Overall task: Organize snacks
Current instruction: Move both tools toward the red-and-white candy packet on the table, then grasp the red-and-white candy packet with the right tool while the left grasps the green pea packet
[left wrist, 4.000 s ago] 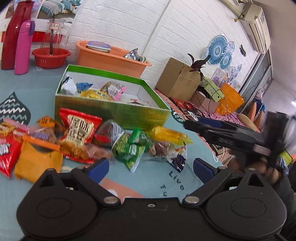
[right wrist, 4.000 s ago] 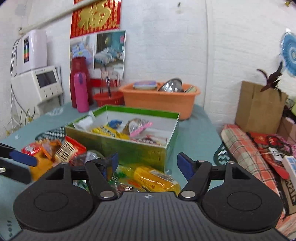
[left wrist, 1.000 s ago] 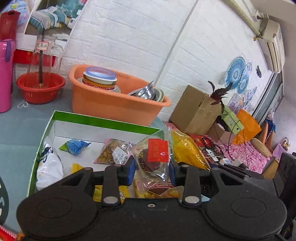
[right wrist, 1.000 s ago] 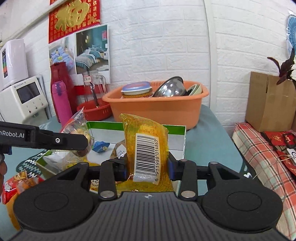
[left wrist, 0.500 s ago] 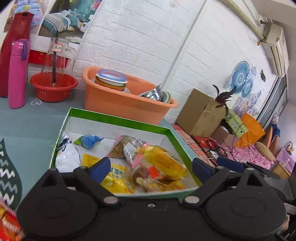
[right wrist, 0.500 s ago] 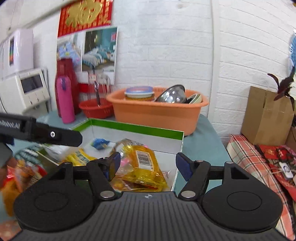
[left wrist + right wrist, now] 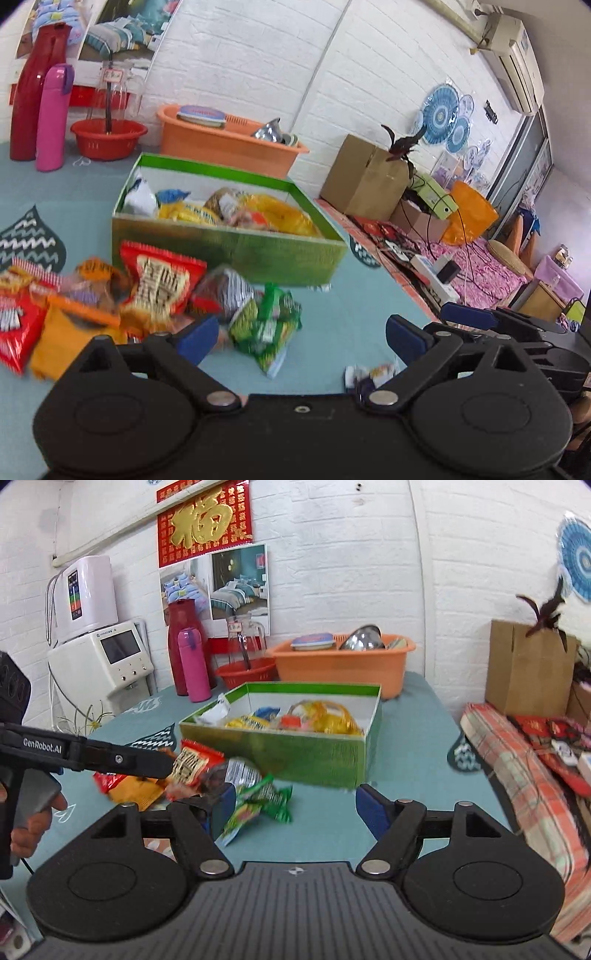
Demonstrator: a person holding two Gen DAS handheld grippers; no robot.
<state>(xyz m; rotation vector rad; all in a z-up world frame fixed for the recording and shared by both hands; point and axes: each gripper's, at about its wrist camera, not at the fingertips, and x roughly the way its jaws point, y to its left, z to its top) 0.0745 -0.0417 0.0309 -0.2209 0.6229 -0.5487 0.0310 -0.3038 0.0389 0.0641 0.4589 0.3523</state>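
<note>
1. Currently we are between picks: several snacks already lie in the green box (image 7: pixel 236 247), while loose packets remain on the table (image 7: pixel 340 325) in front of it.
2. Next we judge the green packet (image 7: pixel 266 325) the nearest target.
3. The left hand-held gripper (image 7: pixel 299 338) and the right hand-held gripper (image 7: pixel 295 808) both stand fully spread and empty.
</note>
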